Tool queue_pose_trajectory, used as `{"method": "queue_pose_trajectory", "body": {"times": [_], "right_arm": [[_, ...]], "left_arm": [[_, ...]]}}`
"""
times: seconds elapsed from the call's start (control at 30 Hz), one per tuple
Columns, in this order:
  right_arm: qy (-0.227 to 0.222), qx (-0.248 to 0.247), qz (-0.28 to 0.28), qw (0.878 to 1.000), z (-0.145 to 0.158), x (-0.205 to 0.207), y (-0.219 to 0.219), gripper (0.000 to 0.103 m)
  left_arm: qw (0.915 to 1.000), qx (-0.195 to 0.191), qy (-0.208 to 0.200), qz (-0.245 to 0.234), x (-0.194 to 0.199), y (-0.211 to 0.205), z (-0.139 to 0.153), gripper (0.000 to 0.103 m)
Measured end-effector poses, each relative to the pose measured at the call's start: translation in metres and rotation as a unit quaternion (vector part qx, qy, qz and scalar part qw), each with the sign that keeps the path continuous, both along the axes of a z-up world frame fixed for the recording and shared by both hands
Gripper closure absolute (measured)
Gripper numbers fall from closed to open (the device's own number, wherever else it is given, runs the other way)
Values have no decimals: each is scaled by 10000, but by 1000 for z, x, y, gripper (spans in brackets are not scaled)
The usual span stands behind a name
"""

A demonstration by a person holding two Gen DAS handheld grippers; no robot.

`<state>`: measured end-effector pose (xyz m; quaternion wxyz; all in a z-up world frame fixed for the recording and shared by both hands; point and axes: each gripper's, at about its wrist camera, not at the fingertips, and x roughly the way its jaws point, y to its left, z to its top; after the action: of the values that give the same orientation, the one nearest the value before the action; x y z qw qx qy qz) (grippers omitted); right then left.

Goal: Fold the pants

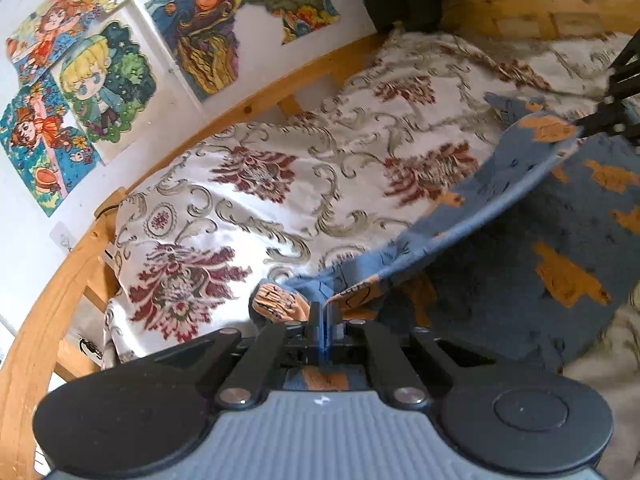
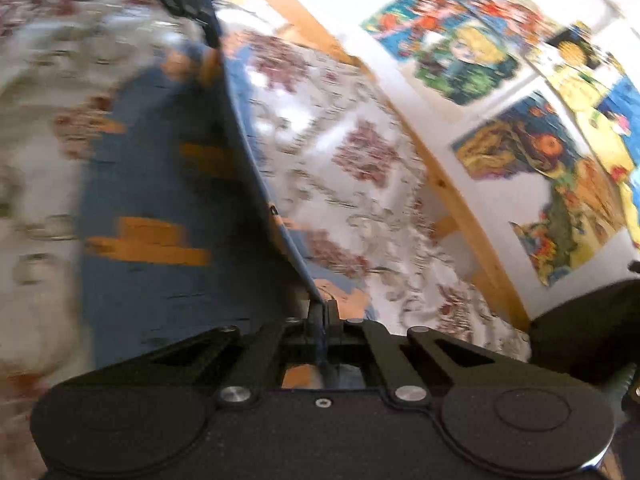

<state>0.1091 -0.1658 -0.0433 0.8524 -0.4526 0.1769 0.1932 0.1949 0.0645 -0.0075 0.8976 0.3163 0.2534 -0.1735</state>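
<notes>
Pants (image 1: 520,240), blue with orange patches, hang taut between both tools: left gripper (image 1: 325,320) and right gripper (image 2: 322,316) each pinch one end of a raised edge. The rest lies on the floral bedspread (image 1: 280,184). Mid-fold, likely; next, carry that edge across, level.

bed and wall
floral bedspread (image 1: 280,184) over a wooden bed frame (image 1: 56,300); colourful cartoon pictures (image 1: 104,88) cover the white wall (image 1: 24,248).
</notes>
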Motion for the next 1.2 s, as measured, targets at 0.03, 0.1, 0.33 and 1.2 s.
{"method": "queue_pose_trajectory", "body": {"times": [0.03, 0.1, 0.33, 1.2], "right_arm": [[69, -57, 108, 9999, -2, -11, 4, 103], [242, -101, 263, 9993, -10, -28, 11, 103], [898, 41, 331, 9954, -37, -50, 20, 103], [1207, 231, 355, 9918, -46, -67, 15, 81]], "left_arm": [[10000, 40, 41, -32, -2, 2, -4, 102], [9999, 74, 134, -36, -5, 7, -13, 102], [9993, 220, 301, -81, -18, 15, -30, 102], [9936, 391, 1041, -183, -36, 9, -43, 68]]}}
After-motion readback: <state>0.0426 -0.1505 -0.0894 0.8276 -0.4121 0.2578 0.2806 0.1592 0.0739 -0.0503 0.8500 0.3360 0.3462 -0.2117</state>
